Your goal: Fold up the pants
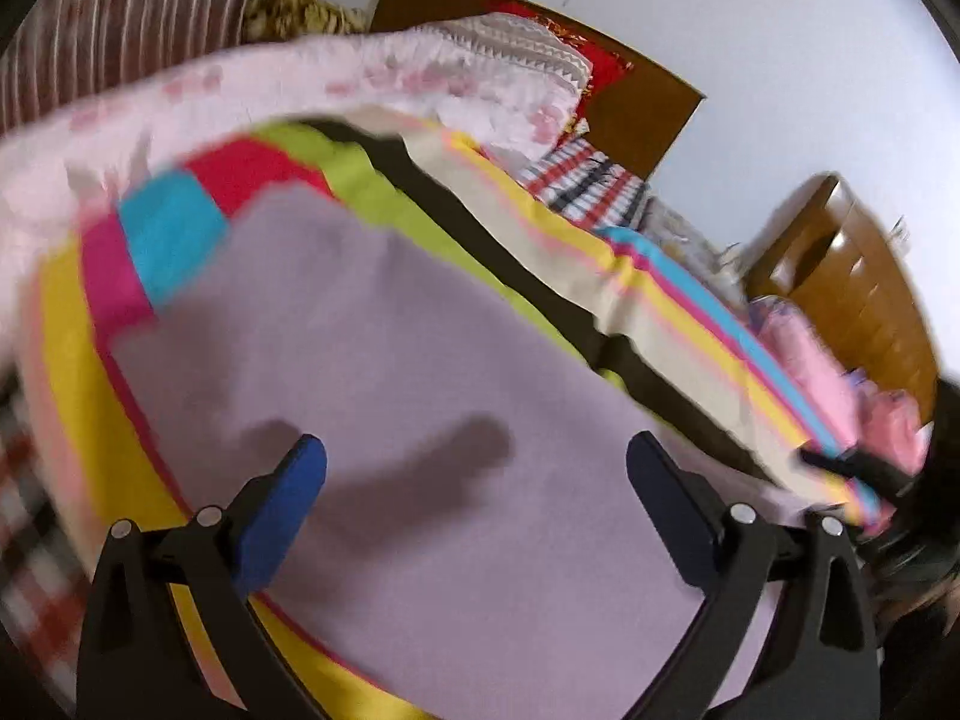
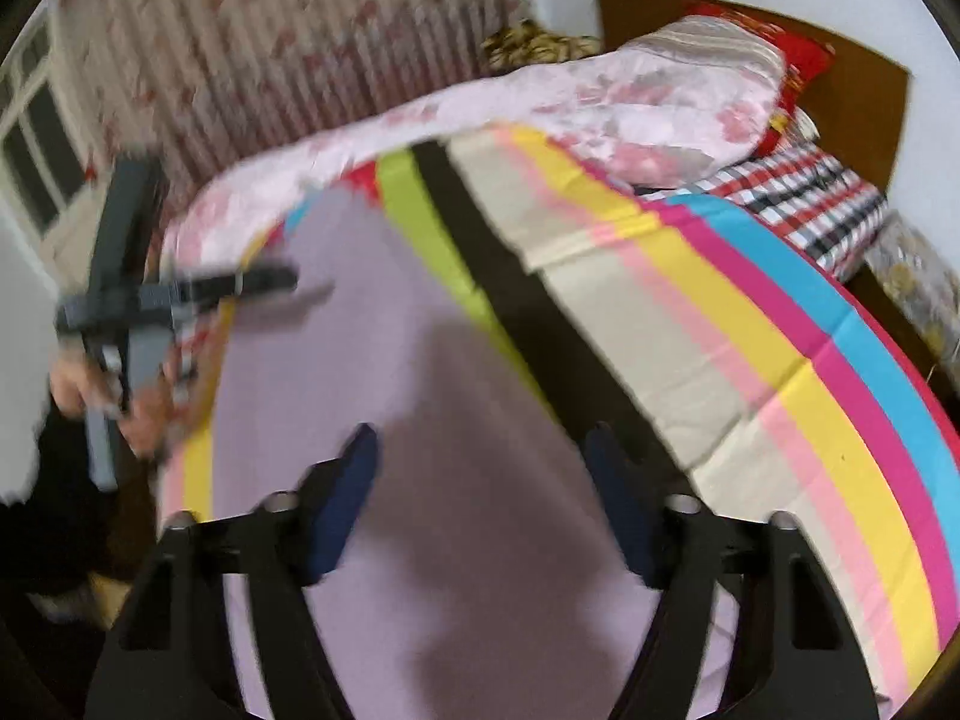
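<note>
The lilac pants [image 1: 420, 420] lie flat on a bed with a striped, many-coloured sheet [image 1: 660, 300]. My left gripper [image 1: 477, 468] is open and empty, hovering above the pants. In the right wrist view the same pants [image 2: 390, 360] spread below my right gripper [image 2: 483, 456], which is open and empty too. The left gripper [image 2: 264, 282] shows there at the left, held by a hand over the pants' far left edge. Both views are motion-blurred.
A pink floral quilt [image 2: 600, 102] is bunched along the far side of the bed. A checked cloth [image 2: 804, 198] and a wooden headboard [image 2: 858, 102] are at the right. A wooden dresser [image 1: 858, 288] stands beside the bed. A striped curtain [image 2: 270, 48] hangs behind.
</note>
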Action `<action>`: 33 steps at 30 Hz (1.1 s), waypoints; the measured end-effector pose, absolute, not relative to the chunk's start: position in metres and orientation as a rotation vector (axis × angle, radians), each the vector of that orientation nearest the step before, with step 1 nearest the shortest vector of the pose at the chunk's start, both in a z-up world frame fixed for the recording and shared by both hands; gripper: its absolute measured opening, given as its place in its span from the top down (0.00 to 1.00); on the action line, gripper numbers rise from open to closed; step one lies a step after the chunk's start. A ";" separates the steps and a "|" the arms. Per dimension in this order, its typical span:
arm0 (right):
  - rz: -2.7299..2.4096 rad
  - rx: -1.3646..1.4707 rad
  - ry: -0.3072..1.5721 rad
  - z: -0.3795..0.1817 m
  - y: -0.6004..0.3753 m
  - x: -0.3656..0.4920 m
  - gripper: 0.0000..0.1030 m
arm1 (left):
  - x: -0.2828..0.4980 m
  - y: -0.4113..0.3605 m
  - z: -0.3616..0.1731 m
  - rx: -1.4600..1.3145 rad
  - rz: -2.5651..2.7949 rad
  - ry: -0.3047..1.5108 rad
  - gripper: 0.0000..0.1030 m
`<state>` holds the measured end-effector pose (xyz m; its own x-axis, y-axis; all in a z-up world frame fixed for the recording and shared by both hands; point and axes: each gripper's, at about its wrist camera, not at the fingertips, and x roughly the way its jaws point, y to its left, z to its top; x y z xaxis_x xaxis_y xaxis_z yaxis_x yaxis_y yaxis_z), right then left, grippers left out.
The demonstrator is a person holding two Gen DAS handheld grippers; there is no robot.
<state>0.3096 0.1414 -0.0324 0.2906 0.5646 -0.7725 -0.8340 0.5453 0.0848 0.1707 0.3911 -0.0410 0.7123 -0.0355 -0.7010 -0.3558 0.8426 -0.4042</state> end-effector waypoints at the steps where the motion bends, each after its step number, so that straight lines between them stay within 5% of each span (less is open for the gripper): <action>1: 0.972 -0.391 0.844 -0.034 0.145 0.306 0.58 | 0.169 0.387 -0.038 -0.538 0.186 0.755 0.03; 5: 0.966 -0.414 0.862 -0.046 0.141 0.324 0.68 | 0.170 0.362 -0.015 -0.319 0.146 0.723 0.03; 13: 1.039 -0.434 0.942 -0.073 0.143 0.337 0.68 | 0.192 0.368 -0.045 -0.352 0.132 0.817 0.02; 17: 1.031 -0.444 0.891 -0.069 0.140 0.335 0.95 | 0.188 0.378 -0.058 -0.414 0.128 0.813 0.02; 21: 0.968 -0.482 0.720 -0.037 0.135 0.315 0.96 | 0.184 0.379 -0.049 -0.394 0.138 0.784 0.02; 33: 0.862 -0.414 0.778 -0.056 0.135 0.346 0.99 | 0.181 0.393 -0.055 -0.376 0.217 0.790 0.02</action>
<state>0.3465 0.1351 -0.0561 0.4074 0.5176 -0.7524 -0.8012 0.5980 -0.0224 0.1814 0.3933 -0.0553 0.6863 0.0499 -0.7256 -0.3275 0.9120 -0.2470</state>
